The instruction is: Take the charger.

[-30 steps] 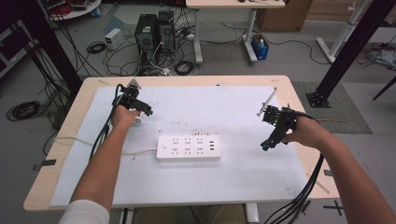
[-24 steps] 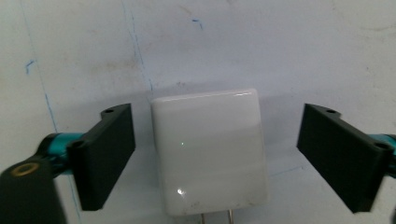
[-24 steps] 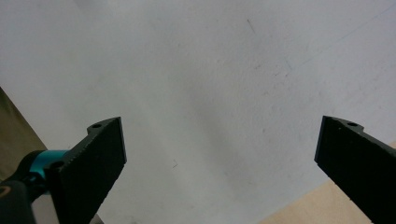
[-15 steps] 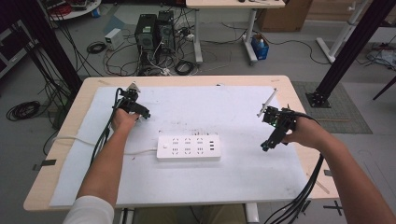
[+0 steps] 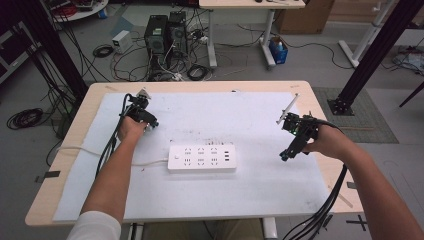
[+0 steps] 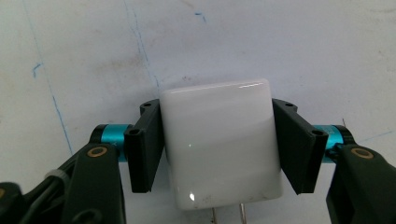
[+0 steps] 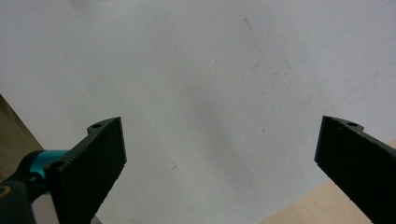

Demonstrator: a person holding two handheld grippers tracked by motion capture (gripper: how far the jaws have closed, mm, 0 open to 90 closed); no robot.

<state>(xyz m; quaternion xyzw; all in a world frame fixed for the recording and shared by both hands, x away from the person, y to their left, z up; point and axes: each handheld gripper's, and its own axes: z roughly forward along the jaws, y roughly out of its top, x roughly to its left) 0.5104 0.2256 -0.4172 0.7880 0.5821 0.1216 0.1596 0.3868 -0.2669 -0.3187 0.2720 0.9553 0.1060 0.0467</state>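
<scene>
My left gripper (image 6: 217, 107) is shut on a glossy white plug-in charger (image 6: 219, 140), one black pad pressed on each side. The jaws have just been closing onto it. Two metal prongs (image 6: 228, 213) stick out of the charger toward the camera. The charger lies on the white mat (image 6: 280, 42). In the high view the left gripper (image 5: 149, 124) sits at the mat's far left. A white power strip (image 5: 201, 158) lies at the middle of the mat. My right gripper (image 7: 219, 128) stands wide open over bare mat, and in the high view it (image 5: 286, 155) hovers right of the strip.
The strip's white cord (image 5: 90, 151) runs left off the wooden table (image 5: 60, 200). Black cables trail from both grippers over the table edges. Computer towers (image 5: 165, 32) and loose wires sit on the floor beyond the table.
In the high view the left gripper's jaws have drawn together. Both hands stay where they were, and the right gripper's jaws are unchanged.
</scene>
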